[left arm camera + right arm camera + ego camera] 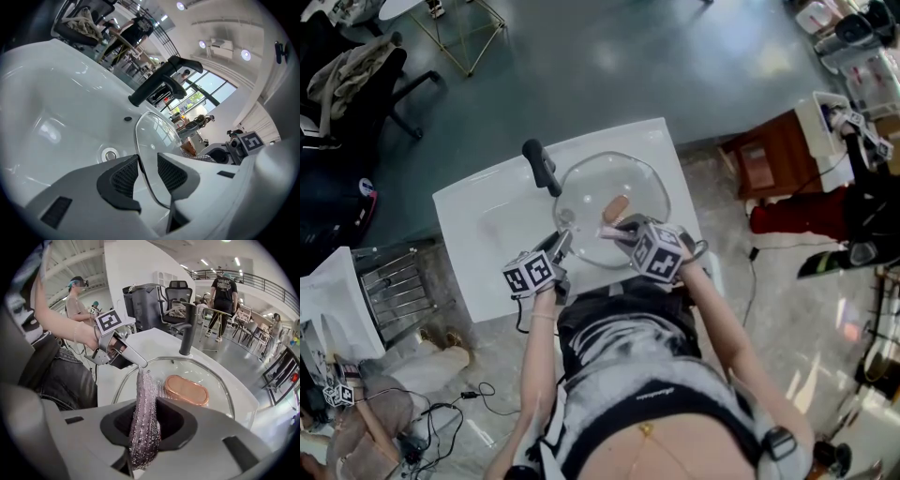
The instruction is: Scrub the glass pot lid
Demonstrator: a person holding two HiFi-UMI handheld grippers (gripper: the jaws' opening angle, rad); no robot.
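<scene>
The glass pot lid with a copper-coloured handle stands tilted over the white sink. My left gripper is shut on the lid's metal rim at its near left edge; in the left gripper view the rim runs between the two pads of that gripper. My right gripper is shut on a silvery mesh scourer, which sticks up out of the jaws and rests against the lid just left of the handle. In the head view this right gripper is at the lid's near edge.
A black faucet rises at the sink's far side, just beyond the lid. The drain lies in the basin under the lid. Office chairs, tables and several people stand around the room beyond the sink.
</scene>
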